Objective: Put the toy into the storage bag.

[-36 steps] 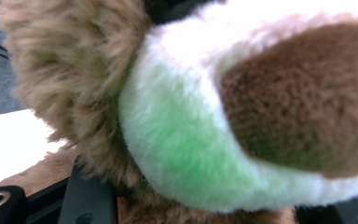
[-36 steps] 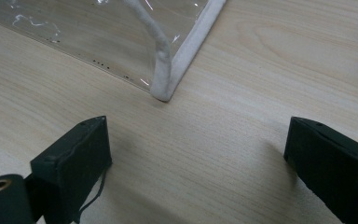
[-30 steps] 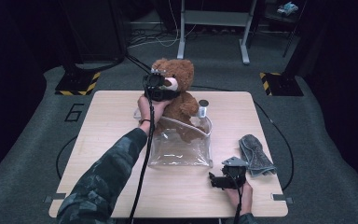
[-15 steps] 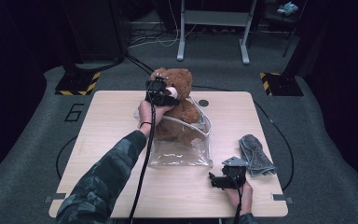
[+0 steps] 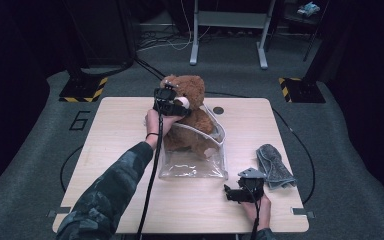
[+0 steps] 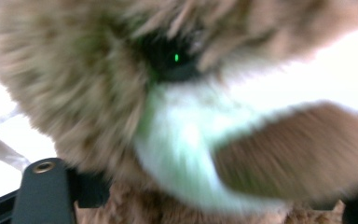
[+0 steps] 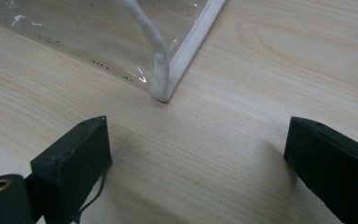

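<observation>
Left tool (image 5: 172, 106) pinching teddy bear (image 5: 192, 117) by the head, bear upright, half in clear bag (image 5: 195, 160) mid-worktop. Your right tool (image 5: 237, 192), jaws spread, sits nearer bag's corner w/ nothing held.

The high view looks forward and down from above the person's side onto the whole wooden table (image 5: 130, 120), the dark floor beyond it; the left gripper view rides pressed right up to the teddy bear (image 6: 121, 107), fur blurred by closeness, the same bear (image 5: 192, 100) standing far off mid-table from above; the right gripper view skims low over the tabletop, facing a corner of the clear bag (image 7: 168, 88), shared with the high view (image 5: 195, 165).
</observation>
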Demonstrator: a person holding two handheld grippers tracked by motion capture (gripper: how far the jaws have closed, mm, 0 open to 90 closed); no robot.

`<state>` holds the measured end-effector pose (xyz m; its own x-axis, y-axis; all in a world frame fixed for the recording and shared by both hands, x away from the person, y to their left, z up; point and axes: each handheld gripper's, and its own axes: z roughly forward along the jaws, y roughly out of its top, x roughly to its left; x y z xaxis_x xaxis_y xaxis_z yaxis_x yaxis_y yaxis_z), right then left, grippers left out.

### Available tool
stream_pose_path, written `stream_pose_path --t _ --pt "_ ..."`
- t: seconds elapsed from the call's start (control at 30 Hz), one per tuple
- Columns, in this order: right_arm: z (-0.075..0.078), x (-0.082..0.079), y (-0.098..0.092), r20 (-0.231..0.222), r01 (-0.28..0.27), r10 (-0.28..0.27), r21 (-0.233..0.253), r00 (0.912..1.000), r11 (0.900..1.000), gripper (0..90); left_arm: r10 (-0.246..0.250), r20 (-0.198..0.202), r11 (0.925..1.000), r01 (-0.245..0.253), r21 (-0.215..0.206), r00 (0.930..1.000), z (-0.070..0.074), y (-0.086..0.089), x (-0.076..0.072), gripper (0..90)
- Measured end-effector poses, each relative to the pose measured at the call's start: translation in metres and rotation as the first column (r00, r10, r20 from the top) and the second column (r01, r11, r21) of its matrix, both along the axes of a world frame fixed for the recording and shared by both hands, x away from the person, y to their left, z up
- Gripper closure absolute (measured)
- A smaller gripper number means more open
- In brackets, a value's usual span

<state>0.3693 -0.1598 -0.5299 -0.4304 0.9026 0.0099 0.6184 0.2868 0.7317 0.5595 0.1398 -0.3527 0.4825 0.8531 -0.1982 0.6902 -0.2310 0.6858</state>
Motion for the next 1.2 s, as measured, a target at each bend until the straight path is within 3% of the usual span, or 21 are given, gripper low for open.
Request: stream_pose_path --t 0.37,0.73,1.0,1.2 --pt "0.0 0.0 0.0 -0.005 -0.002 0.002 -0.001 1.0 1.0 6.3 0.007 0.055 1.0 -0.007 -0.006 0.9985 0.024 0.03 -0.021 13.3" --pt "0.0 0.0 0.0 -0.002 0.001 -0.001 0.001 1.0 1.0 6.3 0.008 0.098 0.9999 -0.007 -0.011 0.9951 0.043 0.075 -0.056 8.1" --pt "0.0 0.0 0.0 -0.008 0.002 -0.002 0.002 1.0 1.0 6.3 0.026 0.105 0.9996 -0.025 -0.014 0.9941 0.04 0.11 -0.083 6.1" --pt "0.0 0.0 0.0 -0.006 0.0 0.0 0.001 1.0 1.0 6.3 0.065 0.102 0.9978 -0.064 -0.019 0.9927 0.024 0.137 -0.105 5.1"
